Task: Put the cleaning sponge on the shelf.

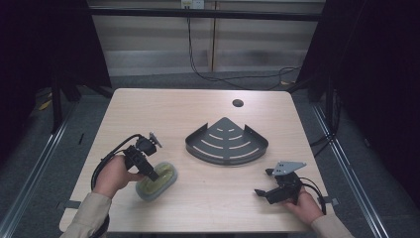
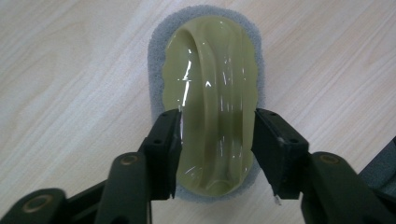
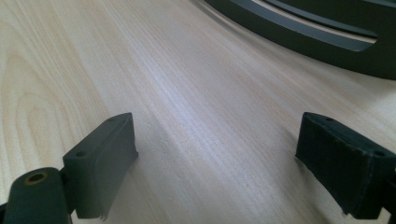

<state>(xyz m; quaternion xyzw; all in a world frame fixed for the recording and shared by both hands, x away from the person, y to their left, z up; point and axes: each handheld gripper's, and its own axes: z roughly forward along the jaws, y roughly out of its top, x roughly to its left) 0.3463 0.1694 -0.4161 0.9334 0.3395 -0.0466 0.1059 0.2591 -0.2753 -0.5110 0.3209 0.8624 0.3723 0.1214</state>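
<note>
A person seated at a pale wooden table (image 1: 198,106) works a pair of hand-held tongs. The left gripper (image 2: 217,140) has its jaws set on either flank of a scrubbing sponge (image 2: 210,93), an oval grey pad topped by a glossy yellow-green plastic grip; both pads press against the grip's sides, clamping it. The sponge lies flat on the table directly under and ahead of that gripper, and its near end is partly masked by the jaws in the left gripper view. From the high view, the left gripper (image 1: 148,171) covers the sponge's (image 1: 161,181) near-left part, so the contact itself cannot be made out there.

The right gripper (image 3: 217,163) rests low over bare wood with its jaws wide apart and nothing between them. Ahead of it and off to its right runs the curved front wall of a dark fan-shaped corner rack (image 3: 327,42), cut off by the picture's top and right edges. In the high view the rack (image 1: 227,141) sits between the two tools, farther from the person, while the right gripper (image 1: 267,191) is near the table's front edge, well apart from the sponge.
</note>
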